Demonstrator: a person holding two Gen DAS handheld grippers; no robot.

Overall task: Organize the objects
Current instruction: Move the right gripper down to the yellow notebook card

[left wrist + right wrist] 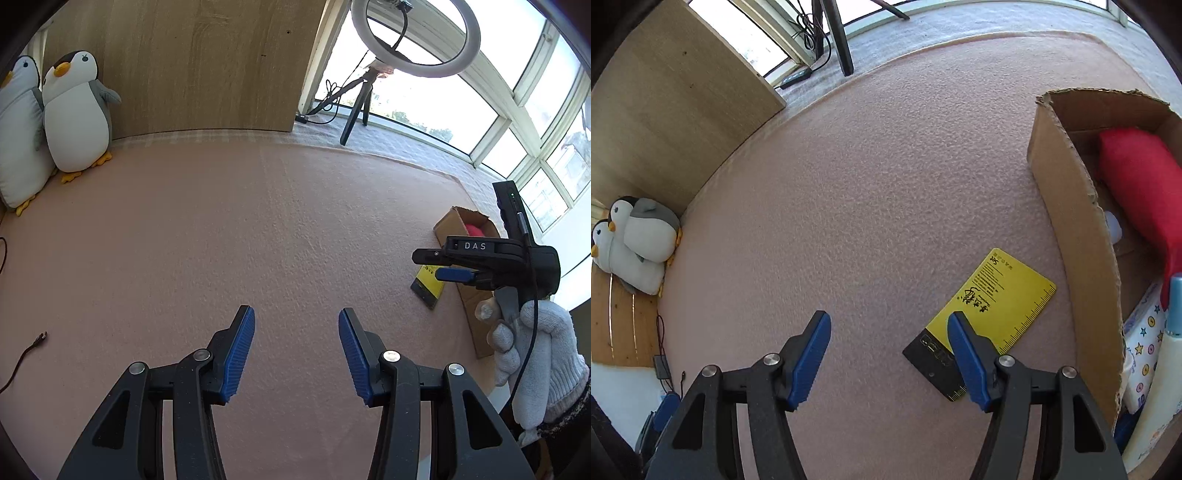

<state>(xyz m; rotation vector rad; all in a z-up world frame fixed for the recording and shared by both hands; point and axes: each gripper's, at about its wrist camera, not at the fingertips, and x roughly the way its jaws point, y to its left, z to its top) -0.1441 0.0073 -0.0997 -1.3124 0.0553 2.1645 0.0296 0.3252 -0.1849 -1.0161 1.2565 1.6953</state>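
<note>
Beside the cardboard box (1067, 229), yellow card (1001, 295) lengthwise alongside.

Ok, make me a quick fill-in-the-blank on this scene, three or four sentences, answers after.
1. The yellow card lies on the pink mat beside the cardboard ____.
2. Two plush ____ lean against the wooden board.
3. The red cushion lies ____ the box.
4. Nothing is between the right gripper jaws; they stand ____.

Missing words: box; penguins; inside; open
</note>
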